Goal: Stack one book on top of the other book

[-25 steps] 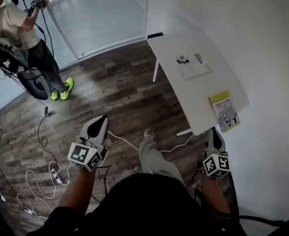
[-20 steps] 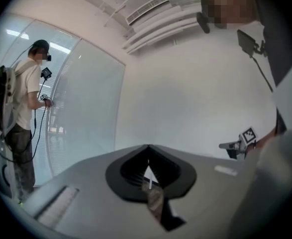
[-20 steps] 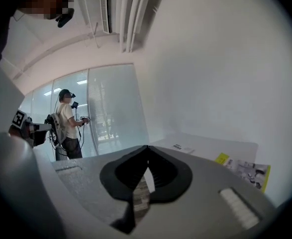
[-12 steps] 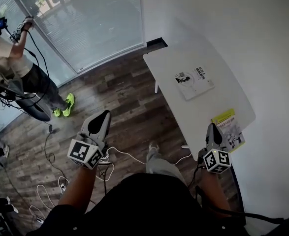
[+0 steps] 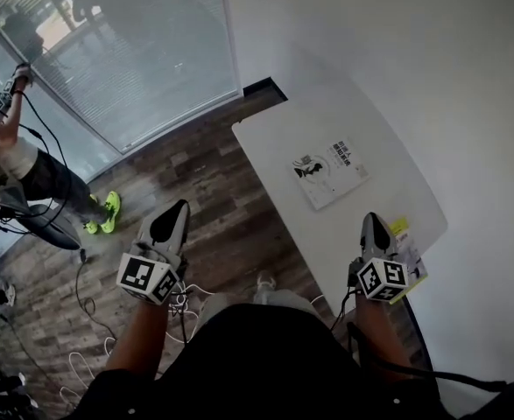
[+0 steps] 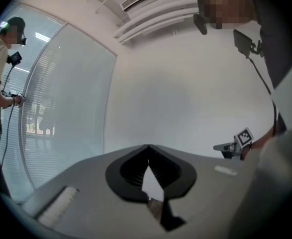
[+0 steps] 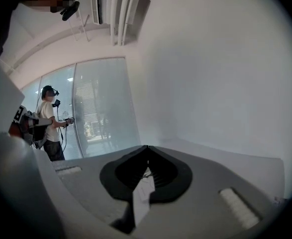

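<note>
The person is wearing a black top [image 5: 248, 357], which is filling the head view at six o'clock, and light grey trousers [image 5: 239, 299]. The left gripper [image 5: 179, 206] at eight o'clock and the right gripper [image 5: 370, 220] at four o'clock are showing grey shells tapering to black points. Each is carrying a marker cube [image 5: 147, 276] with black-and-white squares. A black cable [image 5: 432, 376] is trailing at five o'clock.

2 books: white book [image 5: 329, 172] + yellow book [image 5: 400, 227], latter partly hidden. 1 table [image 5: 274, 147]. 2 grippers: L gripper [image 5: 179, 206], R gripper [image 5: 372, 220]. 1 bystander [image 5: 36, 178] w/ 2 neon-green shoes [image 5: 109, 206].
</note>
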`<action>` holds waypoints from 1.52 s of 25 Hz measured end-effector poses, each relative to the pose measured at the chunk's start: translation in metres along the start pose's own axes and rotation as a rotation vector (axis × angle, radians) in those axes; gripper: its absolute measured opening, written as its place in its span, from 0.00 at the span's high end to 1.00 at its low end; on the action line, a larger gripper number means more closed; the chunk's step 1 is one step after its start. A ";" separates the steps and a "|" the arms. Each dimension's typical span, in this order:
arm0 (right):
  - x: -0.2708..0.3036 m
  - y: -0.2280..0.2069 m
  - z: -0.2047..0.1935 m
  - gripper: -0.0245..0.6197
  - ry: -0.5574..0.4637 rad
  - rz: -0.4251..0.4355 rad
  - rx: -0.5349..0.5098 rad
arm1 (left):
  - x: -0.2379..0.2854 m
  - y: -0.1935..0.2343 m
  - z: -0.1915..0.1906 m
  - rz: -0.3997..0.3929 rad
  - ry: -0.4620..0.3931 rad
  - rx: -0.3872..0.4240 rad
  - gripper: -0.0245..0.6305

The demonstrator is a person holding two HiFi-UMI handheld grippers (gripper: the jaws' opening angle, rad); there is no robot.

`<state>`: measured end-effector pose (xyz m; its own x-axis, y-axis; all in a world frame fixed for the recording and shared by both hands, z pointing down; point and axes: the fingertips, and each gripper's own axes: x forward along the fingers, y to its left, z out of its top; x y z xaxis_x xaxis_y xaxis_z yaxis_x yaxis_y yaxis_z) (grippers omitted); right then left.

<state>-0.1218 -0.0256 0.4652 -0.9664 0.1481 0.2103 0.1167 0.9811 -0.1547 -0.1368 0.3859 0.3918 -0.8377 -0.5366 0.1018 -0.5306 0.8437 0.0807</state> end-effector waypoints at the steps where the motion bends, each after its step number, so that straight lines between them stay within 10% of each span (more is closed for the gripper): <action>1: 0.005 -0.001 0.001 0.96 -0.001 0.003 0.001 | 0.007 -0.001 0.002 -0.005 -0.002 -0.003 0.95; 16: 0.006 -0.061 -0.018 0.96 0.003 -0.205 0.075 | 0.129 -0.009 -0.001 -0.243 0.064 -0.003 0.96; 28: -0.003 -0.080 -0.035 0.96 0.012 -0.560 0.173 | 0.283 -0.039 0.001 -0.675 0.114 0.083 0.95; 38: -0.022 -0.040 -0.042 0.96 0.011 -0.836 0.225 | 0.360 -0.087 -0.022 -1.038 0.187 0.001 0.95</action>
<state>-0.0953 -0.0633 0.5075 -0.7123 -0.6087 0.3494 -0.6806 0.7206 -0.1323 -0.3895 0.1191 0.4428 0.0608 -0.9891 0.1342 -0.9761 -0.0308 0.2151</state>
